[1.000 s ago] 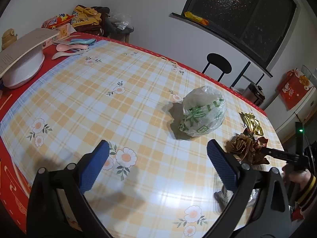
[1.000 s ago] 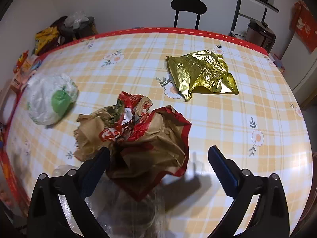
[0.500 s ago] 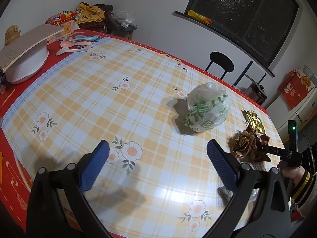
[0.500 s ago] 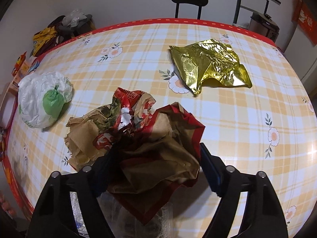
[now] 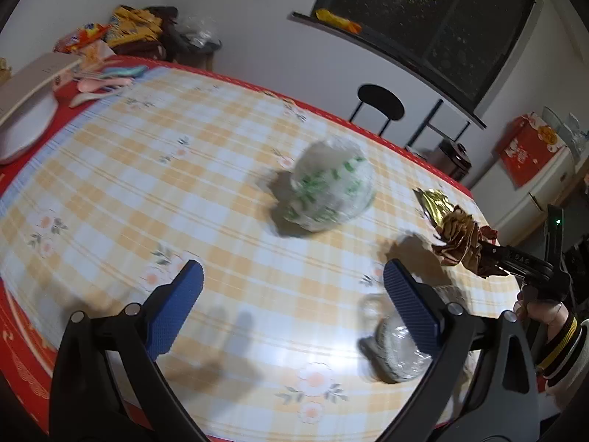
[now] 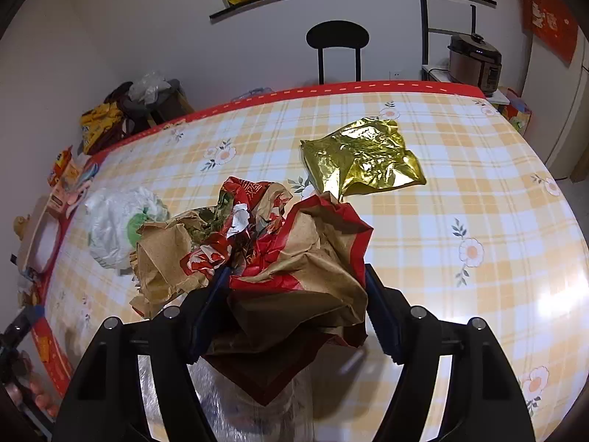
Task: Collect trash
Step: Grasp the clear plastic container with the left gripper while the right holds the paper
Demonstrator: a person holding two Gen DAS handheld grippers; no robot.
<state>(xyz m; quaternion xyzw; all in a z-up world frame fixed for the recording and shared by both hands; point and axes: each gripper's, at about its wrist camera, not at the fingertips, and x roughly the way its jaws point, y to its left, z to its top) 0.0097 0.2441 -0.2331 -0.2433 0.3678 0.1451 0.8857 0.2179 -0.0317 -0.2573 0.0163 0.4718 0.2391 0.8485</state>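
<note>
Crumpled paper (image 6: 294, 258) in closing right tool (image 6: 294, 316)

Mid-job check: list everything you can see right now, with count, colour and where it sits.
crumpled paper wrapper: one, brown and red, between the right gripper's closing jaws, off the table
foil wrapper: one, gold, far side of table
tied plastic bag: one, white with green print, mid-table
clear plastic: one, crumpled, near edge
table: one, orange plaid cloth, red border
chair: one, black, behind table
left gripper: open, empty
right gripper: gripping the paper
</note>
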